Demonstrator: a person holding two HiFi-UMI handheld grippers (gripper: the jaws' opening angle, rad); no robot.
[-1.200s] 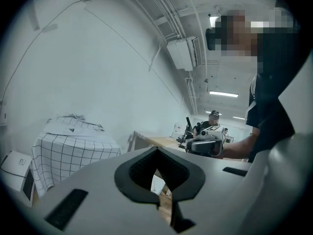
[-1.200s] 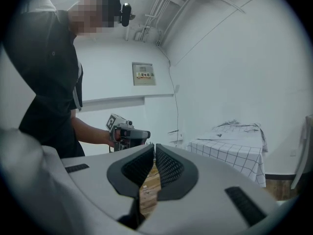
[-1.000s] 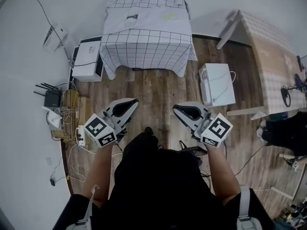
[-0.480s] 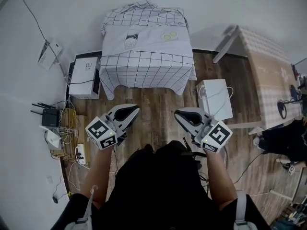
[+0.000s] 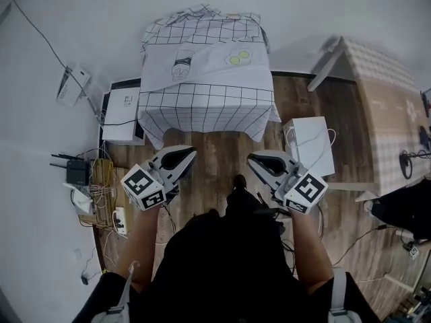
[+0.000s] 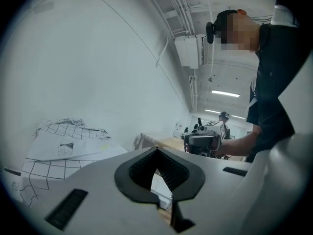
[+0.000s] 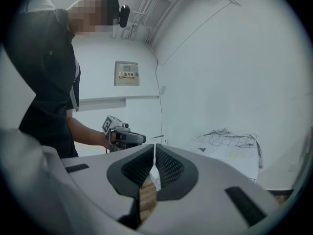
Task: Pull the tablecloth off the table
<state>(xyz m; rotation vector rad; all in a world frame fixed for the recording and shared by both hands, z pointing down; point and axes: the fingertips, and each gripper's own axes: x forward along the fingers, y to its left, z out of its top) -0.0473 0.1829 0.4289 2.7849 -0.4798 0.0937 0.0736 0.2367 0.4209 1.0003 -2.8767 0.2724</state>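
A white tablecloth with a black grid covers a small table against the far wall, hanging down its front; it also shows as the tablecloth at the left and the tablecloth at the right. My left gripper and right gripper are held in front of the person, short of the table, both shut with nothing between the jaws. Each gripper view shows the other hand's gripper.
A white box stands left of the table and a white box with a cable right of it. A router and cable tangle lie on the floor at the left. A long checked table runs along the right.
The table has come nearer and sits lower in the head view as the person steps forward. Both grippers stay shut and keep their pose in front of the body.
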